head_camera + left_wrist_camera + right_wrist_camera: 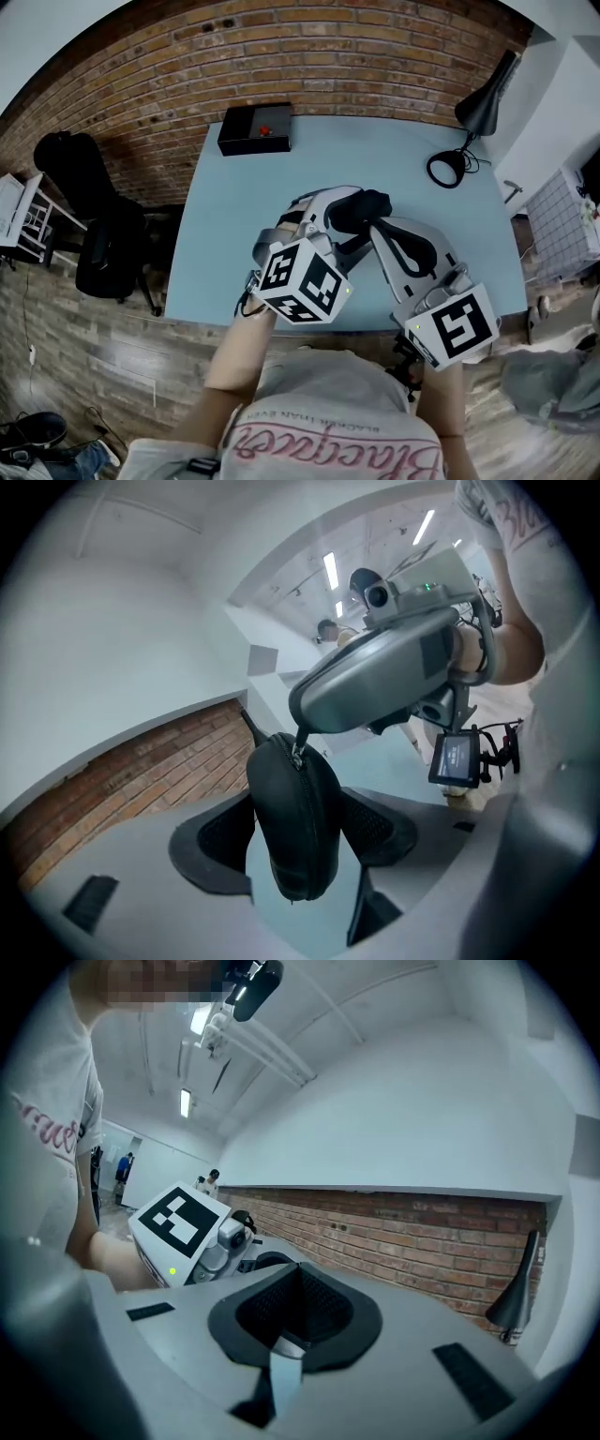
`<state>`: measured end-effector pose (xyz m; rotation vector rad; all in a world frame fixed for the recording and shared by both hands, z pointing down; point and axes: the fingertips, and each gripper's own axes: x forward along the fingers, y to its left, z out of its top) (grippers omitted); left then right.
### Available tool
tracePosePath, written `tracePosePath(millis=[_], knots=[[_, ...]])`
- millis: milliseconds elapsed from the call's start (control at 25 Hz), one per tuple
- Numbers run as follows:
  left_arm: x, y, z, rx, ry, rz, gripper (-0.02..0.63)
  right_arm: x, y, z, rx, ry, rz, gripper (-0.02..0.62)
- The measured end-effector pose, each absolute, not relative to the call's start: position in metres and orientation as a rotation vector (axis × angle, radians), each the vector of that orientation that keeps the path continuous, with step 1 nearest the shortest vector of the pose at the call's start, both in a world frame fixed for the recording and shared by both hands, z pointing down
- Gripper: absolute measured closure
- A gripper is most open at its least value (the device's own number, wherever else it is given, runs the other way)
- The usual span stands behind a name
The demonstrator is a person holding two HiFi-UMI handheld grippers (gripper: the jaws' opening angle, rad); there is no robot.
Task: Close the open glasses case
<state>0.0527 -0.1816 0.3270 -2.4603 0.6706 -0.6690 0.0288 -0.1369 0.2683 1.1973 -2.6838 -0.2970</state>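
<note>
The table (216,253) carries a black box (255,128) at far left and a desk lamp (483,103) at far right, both well apart from the grippers. The glasses case (295,827) is held above the table's near centre, clamped between the left gripper's (295,841) jaws. The right gripper's (292,1312) jaws are pinched together on the case's zip pull (298,754).

We see a black glasses case (291,808) with a silvery zipper pull (297,755). The left gripper (295,846) and right gripper (293,1316) are grey with black pads (220,841) — their cubes (300,279) carry black-and-white square markers. The table (225,234) is pale blue, the brick wall (328,56) red-brown with pale mortar, the desk lamp (483,103) black.
</note>
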Motion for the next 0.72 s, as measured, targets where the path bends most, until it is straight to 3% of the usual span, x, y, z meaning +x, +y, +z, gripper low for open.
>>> tracePosePath(millis=[720], knots=[[0.045, -0.155, 0.309, -2.577, 0.447, -0.424, 0.327, 0.076, -0.147, 0.254, 1.366, -2.664, -0.263, 0.574]])
